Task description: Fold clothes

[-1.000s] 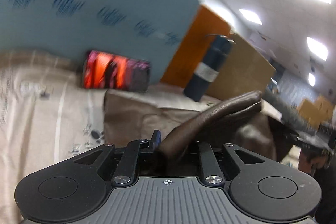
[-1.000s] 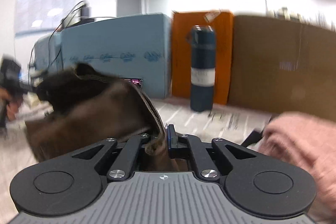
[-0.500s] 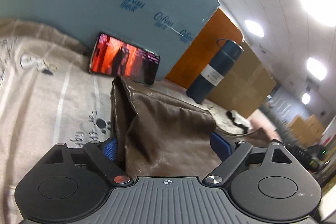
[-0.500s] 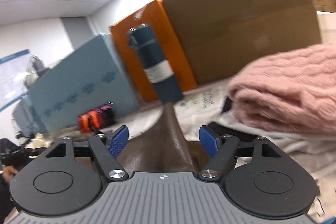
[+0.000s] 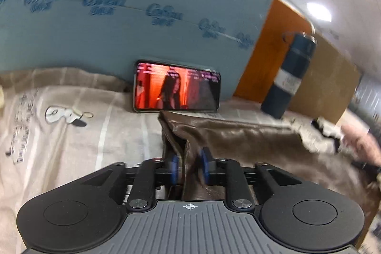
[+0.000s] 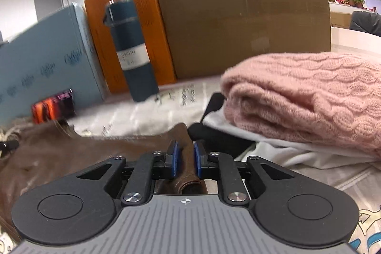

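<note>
A brown leather-like garment lies spread on the cloth-covered table. My left gripper has its blue pads closed in on a raised fold at the garment's left edge. In the right wrist view the same garment stretches to the left. My right gripper is shut on a narrow upright strip of it, pinched between the blue pads. The right gripper is a blur at the far right of the left wrist view.
A phone with a lit screen leans on a blue foam board. A dark blue flask stands before an orange box and a cardboard box. A folded pink sweater on white clothes lies at my right.
Both grippers were shut on the garment in the air, opened wide as it dropped onto the table, and have now closed again on folds at its edges.
</note>
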A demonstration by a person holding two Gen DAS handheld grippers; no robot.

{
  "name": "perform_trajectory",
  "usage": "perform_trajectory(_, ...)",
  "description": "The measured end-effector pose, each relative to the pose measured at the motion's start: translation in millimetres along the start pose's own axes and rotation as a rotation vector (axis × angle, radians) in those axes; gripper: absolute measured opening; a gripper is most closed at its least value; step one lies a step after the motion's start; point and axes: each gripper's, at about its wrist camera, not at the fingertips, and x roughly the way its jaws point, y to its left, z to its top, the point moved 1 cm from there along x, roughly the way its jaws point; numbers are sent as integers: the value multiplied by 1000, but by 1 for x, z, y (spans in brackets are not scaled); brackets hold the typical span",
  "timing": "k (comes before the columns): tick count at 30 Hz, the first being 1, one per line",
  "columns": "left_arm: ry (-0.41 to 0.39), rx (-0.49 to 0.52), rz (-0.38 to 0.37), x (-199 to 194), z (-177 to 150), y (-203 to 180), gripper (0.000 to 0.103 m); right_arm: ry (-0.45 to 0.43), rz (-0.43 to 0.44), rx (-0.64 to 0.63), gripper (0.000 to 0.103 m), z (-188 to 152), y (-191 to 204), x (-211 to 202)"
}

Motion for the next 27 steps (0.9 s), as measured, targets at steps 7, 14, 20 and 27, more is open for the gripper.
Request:
perform_trajectory(7,-67,-65,52,-42,-5,-1,85,-34,-62,79,65,1,-10,-14)
perform_trajectory(14,-65,-73,16,-79,-22,-16,98,-122,-84,334,92,-13,-5,-96)
perform_trajectory(20,-4,-93,18,-81,-37,-17,100,41,54,613,96,-42,1,-118)
perform_trajectory(27,55,-29,62,-70,-49,-25,100,124,81,750,96,-60,20,-85)
